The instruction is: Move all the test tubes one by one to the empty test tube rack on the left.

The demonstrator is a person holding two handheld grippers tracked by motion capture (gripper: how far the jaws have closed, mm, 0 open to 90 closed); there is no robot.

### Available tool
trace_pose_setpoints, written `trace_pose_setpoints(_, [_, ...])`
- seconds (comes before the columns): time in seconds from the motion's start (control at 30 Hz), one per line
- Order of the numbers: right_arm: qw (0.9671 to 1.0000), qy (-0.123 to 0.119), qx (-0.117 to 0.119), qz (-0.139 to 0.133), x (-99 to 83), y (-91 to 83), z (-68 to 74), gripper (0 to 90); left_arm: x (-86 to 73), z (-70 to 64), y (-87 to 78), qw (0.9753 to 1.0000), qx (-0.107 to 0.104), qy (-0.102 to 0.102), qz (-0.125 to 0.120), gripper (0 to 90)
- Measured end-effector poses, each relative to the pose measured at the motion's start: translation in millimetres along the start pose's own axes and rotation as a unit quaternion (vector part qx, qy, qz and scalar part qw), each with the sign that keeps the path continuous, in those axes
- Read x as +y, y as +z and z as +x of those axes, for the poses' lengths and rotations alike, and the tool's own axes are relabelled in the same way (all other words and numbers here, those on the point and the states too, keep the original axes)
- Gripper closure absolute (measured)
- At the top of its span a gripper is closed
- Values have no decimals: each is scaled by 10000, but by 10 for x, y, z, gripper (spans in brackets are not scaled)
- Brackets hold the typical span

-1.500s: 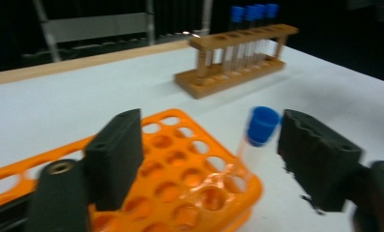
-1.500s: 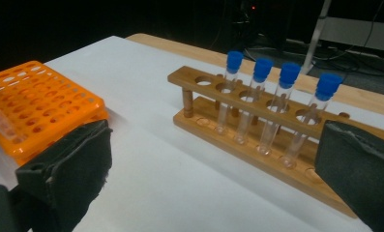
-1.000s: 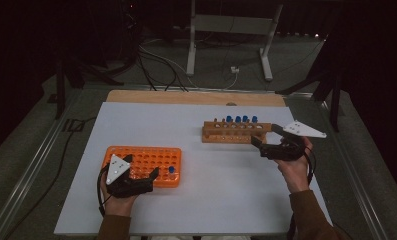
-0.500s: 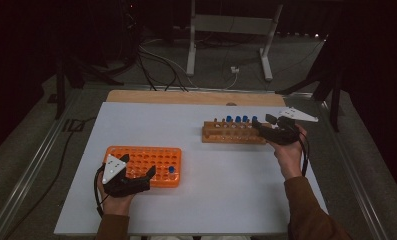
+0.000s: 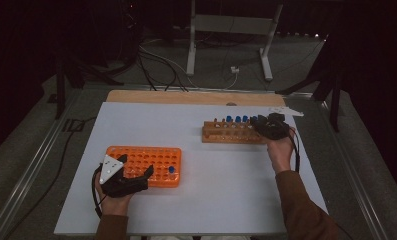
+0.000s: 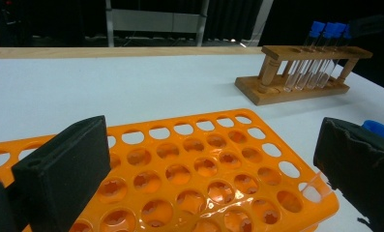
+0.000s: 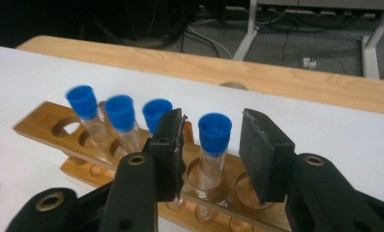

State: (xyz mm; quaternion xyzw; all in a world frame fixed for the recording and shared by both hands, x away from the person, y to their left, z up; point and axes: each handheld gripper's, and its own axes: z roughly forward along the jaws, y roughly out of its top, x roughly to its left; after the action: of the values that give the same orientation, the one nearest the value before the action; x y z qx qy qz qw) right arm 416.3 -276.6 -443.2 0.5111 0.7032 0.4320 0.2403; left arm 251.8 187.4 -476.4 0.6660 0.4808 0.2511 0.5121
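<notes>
We have the right gripper at the wooden test-tube rack on the white counter, jaws apart around a blue-capped glass tube, not yet clamped. Left gripper, jaws apart, straddles the orange plastic tube rack. Next, we judge: close, then lift straight up.

White surface sat w/ a bare wood strip along its far edge. Metal rails ran down both sides. Beyond it, grey floor w/ a white stand on two legs. Black cables looped across the floor left of the stand; a white plug lay btwn its legs. Another cable trailed off the surface's left side, near a dark marking on the floor. Background was dark, detail unclear.
</notes>
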Motion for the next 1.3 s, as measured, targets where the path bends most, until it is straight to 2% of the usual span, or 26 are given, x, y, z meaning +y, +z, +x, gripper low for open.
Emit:
trace_pose_setpoints(0.17, [10000,44,-22,33,-50,79,16,663,-6,14,-6,10000,23,-30,-2,7])
trace_pose_setpoints(0.4, [9998,-101,-153,92,-56,131,51,739,-7,27,-12,10000,40,-70,-3,7])
trace_pose_setpoints(0.73, [9998,-107,-166,102,-71,132,63,758,-14,12,4,10000,18,-47,25,7])
trace_pose_setpoints(0.83, [9999,-84,-88,24,-64,101,81,759,-16,11,5,10000,20,-50,26,7])
trace_pose_setpoints(0.9, [9998,-154,-130,-25,-52,79,101,759,-19,11,9,10000,24,-44,35,7])
trace_pose_setpoints(1.07, [9998,-149,-123,-111,-9,7,96,760,-22,6,17,10000,16,-41,51,7])
trace_pose_setpoints(1.3, [9992,-187,-135,-329,110,-171,104,760,-35,6,37,9999,35,-37,102,7])
